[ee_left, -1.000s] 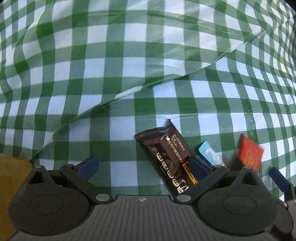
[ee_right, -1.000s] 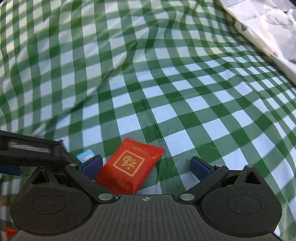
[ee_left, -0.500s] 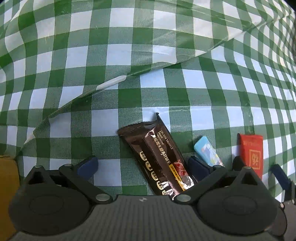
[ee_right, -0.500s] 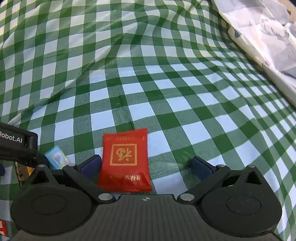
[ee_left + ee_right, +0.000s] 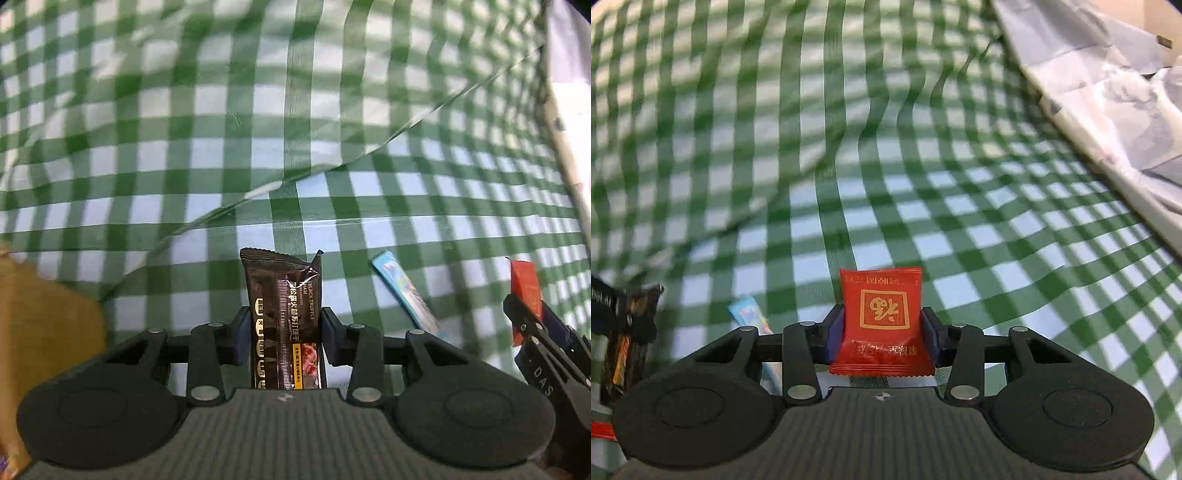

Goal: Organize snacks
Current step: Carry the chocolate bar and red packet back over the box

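Green checked cloth (image 5: 258, 166): left gripper (image 5: 282, 334) is pinching a brown bar (image 5: 282, 310) pointing lengthwise away; right gripper (image 5: 882, 332) is pinching an upright red packet (image 5: 882, 317).

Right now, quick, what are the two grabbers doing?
Left gripper: closed on the dark brown snack bar.
Right gripper: closed on the red snack packet.

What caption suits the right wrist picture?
Right gripper shut on a red snack packet above a green checked cloth.
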Action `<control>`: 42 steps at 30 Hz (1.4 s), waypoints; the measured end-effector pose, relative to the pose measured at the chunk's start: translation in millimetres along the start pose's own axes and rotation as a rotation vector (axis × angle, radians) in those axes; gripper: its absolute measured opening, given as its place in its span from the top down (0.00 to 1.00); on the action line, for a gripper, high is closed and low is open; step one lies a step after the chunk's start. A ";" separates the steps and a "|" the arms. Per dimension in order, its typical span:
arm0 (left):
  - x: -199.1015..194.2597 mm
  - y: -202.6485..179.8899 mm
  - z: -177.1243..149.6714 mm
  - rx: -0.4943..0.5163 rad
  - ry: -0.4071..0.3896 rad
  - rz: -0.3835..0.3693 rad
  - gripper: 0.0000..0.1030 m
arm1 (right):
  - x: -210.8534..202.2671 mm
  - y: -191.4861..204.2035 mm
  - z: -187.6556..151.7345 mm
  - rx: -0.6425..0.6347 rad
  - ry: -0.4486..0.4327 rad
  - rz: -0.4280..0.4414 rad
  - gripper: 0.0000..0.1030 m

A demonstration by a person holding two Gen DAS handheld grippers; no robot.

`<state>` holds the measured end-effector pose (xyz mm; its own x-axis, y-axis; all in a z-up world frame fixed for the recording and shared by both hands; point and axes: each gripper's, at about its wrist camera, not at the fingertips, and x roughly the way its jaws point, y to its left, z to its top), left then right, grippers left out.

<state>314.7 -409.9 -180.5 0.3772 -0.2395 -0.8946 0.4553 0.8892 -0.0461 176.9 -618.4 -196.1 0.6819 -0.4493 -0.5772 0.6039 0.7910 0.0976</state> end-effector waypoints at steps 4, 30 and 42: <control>-65.4 11.9 -34.5 0.029 -0.058 -0.035 0.58 | -58.7 1.7 1.1 0.036 -0.037 0.039 0.56; -339.6 190.3 -320.3 -0.092 -0.246 0.185 0.58 | -386.7 183.5 -136.1 -0.295 -0.004 0.519 0.56; -375.7 208.3 -354.6 -0.140 -0.333 0.139 0.58 | -440.5 195.6 -146.5 -0.383 -0.097 0.496 0.56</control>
<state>-18.2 3.6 -11.5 0.6792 -0.2063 -0.7044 0.2754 0.9612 -0.0159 -65.8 -204.9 -41.6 0.8879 -0.0126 -0.4598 0.0280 0.9992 0.0268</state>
